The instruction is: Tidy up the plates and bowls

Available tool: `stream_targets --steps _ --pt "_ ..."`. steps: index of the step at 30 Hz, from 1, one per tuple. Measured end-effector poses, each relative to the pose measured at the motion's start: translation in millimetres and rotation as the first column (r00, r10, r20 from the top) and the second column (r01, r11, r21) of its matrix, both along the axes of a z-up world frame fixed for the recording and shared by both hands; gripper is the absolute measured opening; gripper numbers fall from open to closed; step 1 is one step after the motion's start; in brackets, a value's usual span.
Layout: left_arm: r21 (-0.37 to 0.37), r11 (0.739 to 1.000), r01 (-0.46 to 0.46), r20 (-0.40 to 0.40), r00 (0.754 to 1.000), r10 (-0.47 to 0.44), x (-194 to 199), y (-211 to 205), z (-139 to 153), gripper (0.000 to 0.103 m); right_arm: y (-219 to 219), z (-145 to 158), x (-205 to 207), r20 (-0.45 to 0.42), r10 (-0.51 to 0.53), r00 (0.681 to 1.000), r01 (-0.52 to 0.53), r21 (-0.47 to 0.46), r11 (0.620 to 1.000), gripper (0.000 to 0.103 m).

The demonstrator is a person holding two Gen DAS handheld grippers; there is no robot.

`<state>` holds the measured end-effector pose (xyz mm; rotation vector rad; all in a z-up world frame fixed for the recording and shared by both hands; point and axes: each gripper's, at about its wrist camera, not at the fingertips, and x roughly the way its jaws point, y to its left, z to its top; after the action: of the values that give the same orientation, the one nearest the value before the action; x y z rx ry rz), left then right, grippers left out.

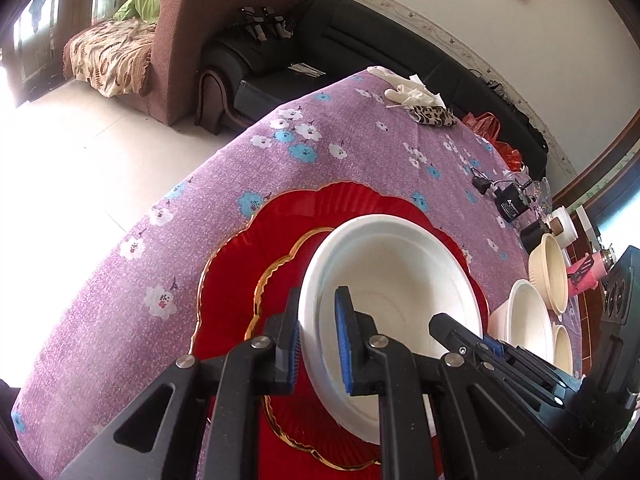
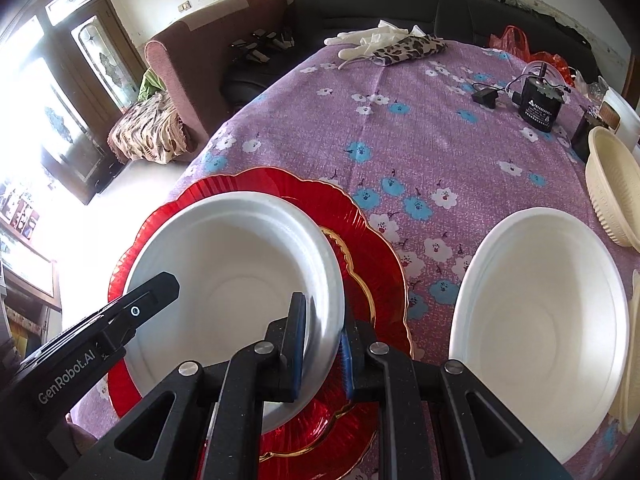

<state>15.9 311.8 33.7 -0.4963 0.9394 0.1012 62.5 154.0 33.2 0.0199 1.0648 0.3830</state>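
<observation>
Grippers pinch opposite rims of one white bowl [image 2: 236,280] over the red plates [image 2: 372,256] (left gripper [image 1: 318,346], right gripper [image 2: 322,346]), fingers narrow on it

Count: two red plates [image 2: 372,248], stacked. Two white bowls [image 2: 236,280] [image 2: 536,316]. Two cream bowls [image 1: 550,276] [image 1: 564,350]. Two grippers [image 1: 318,344] [image 2: 322,354]. One black adapter [image 2: 538,106].

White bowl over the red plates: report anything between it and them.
Nothing visible. The white bowl, pinched at opposite rims by the left gripper and right gripper, sits directly over the stacked red plates; whether it touches them is unclear.
</observation>
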Motion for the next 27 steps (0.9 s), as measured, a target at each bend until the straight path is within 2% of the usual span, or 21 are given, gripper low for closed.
stream_targets --steps 8,9,10,13,14,16,18,23,27 --pt "0.020 1.000 -0.013 0.005 1.000 0.013 0.1 1.2 0.9 0.017 3.0 -4.2 0.3 -0.006 -0.003 1.000 0.003 0.015 1.000 0.017" --pt "0.021 1.000 -0.017 0.005 1.000 0.017 0.4 1.8 1.3 0.021 3.4 -4.3 0.0 -0.007 -0.001 1.000 0.001 0.016 1.000 0.017" --pt "0.020 1.000 -0.019 0.004 1.000 0.019 1.2 2.1 1.2 0.032 4.4 -4.5 -0.3 -0.008 0.003 1.000 -0.003 0.019 1.000 0.017" --pt "-0.035 0.999 -0.019 0.022 1.000 0.020 -0.8 5.6 2.5 0.051 5.3 -2.9 -1.8 0.004 0.005 1.000 -0.006 0.037 0.999 0.018" --pt "-0.037 0.999 -0.022 0.025 0.999 0.023 -1.1 5.0 3.7 0.054 4.3 -2.5 -1.3 0.002 0.001 1.000 -0.001 0.049 0.999 0.020" --pt "-0.032 0.999 -0.028 0.037 0.999 0.029 -3.1 4.4 7.1 0.060 1.8 -2.5 -1.1 -0.008 -0.007 1.000 0.008 0.081 0.997 0.039" --pt "-0.038 0.999 -0.027 0.051 0.998 0.029 -5.0 4.7 10.5 0.063 -1.5 0.7 -1.8 -0.002 -0.020 1.000 0.020 0.117 0.993 0.046" --pt "-0.068 0.997 -0.040 0.082 0.996 0.046 -14.5 10.1 22.0 0.064 -7.2 16.2 -9.0 0.062 -0.039 0.997 0.030 0.132 0.991 0.046" --pt "-0.046 0.998 -0.044 0.131 0.990 0.050 -28.8 7.4 42.4 0.064 -15.2 34.7 -17.9 0.113 -0.059 0.992 0.041 0.156 0.987 0.046"
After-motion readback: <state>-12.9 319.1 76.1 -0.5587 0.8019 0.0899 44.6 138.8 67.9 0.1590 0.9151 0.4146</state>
